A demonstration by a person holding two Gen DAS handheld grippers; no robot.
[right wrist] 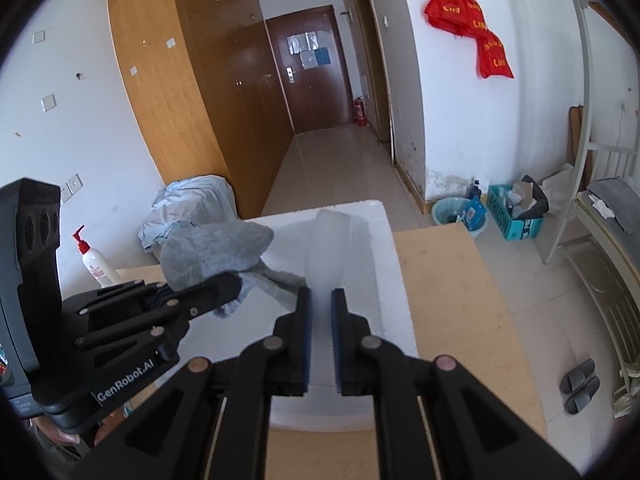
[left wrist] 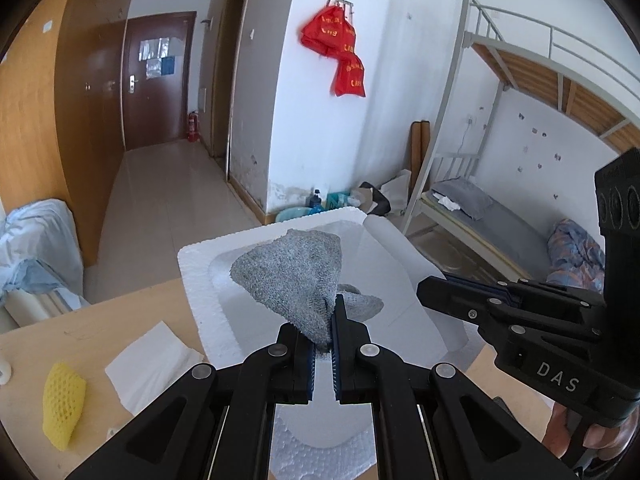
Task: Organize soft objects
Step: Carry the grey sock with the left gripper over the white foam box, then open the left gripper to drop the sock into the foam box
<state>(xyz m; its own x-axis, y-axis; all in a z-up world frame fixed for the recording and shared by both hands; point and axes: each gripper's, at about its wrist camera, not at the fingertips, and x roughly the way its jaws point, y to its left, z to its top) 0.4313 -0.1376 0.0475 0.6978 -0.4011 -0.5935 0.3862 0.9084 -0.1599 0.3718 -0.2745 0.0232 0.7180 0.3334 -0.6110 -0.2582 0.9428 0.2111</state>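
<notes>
A dorm-like room with a brown door, wooden wardrobes and a metal bunk bed (left wrist: 532, 92) surrounds a light wooden table (left wrist: 72, 344) that carries a white foam tray (left wrist: 200, 280). The left gripper (left wrist: 323, 344) pinches a grey knitted cloth (left wrist: 292, 276) between its blue-padded jaws, and the cloth is held up over the tray's hollow (one fold trails down to the tray floor on the right). The right gripper (right wrist: 321, 320) reaches over the tray's right side; its jaws stand narrowly apart around a pale, blurred white roll (right wrist: 330, 240), and whether they actually squeeze it cannot be told. On the table left of the tray lie a white paper napkin (left wrist: 148, 364) and a yellow foam net sleeve (left wrist: 64, 404), near each other but apart. A white pump bottle (right wrist: 94, 260) with a red top stands at the table's far left edge.
</notes>
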